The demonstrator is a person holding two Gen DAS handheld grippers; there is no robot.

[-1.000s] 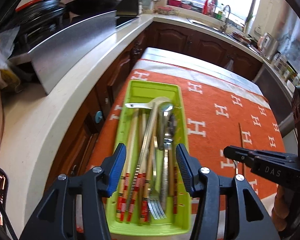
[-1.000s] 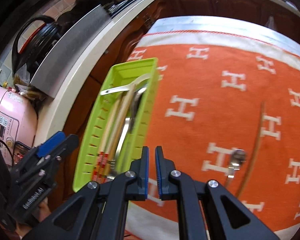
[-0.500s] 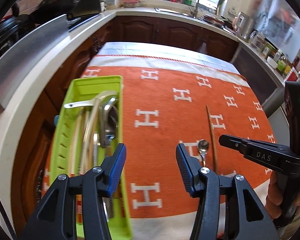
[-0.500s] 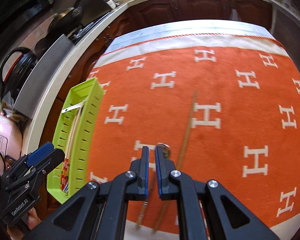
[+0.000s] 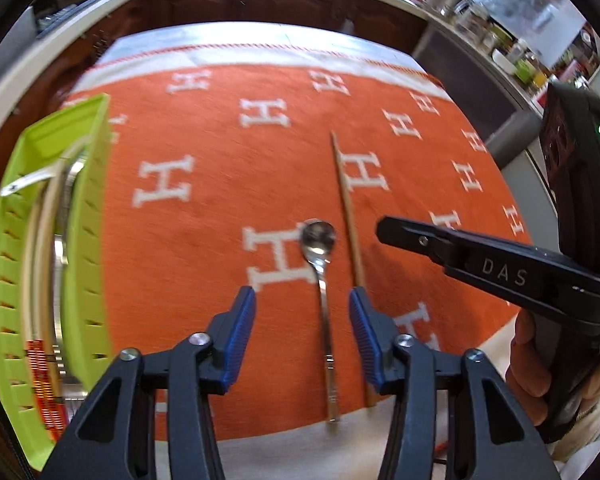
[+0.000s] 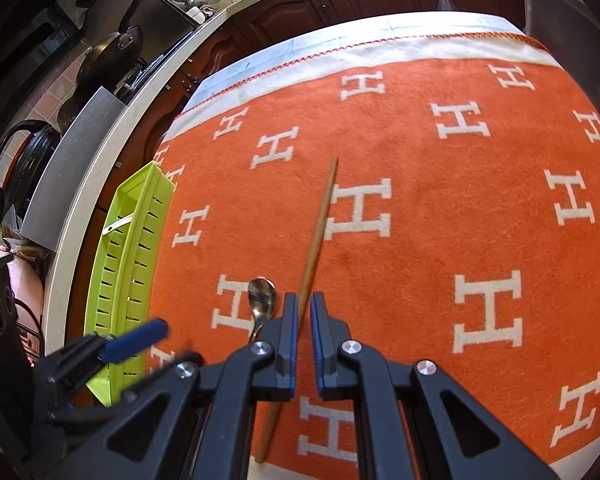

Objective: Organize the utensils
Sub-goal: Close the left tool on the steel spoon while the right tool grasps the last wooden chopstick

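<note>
An orange woven cloth with white H letters and a pale stitched border [image 5: 228, 216] [image 6: 420, 240] is covering the tabletop. Lying directly on it are a small shiny metal spoon [image 5: 320, 264] [image 6: 262, 300] and, just beside it and roughly parallel, a single thin brown wooden chopstick [image 5: 350, 224] [image 6: 316, 236]. A lime-green slotted plastic utensil tray [image 5: 86, 216] [image 6: 136, 240] is sitting at the cloth's left edge, well apart from both, holding cutlery and chopsticks.

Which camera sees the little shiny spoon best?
The left wrist view: the whole spoon shows there, bowl to handle end, lying on the orange cloth. The right wrist view shows only its bowl; the gripper hides the handle.
</note>
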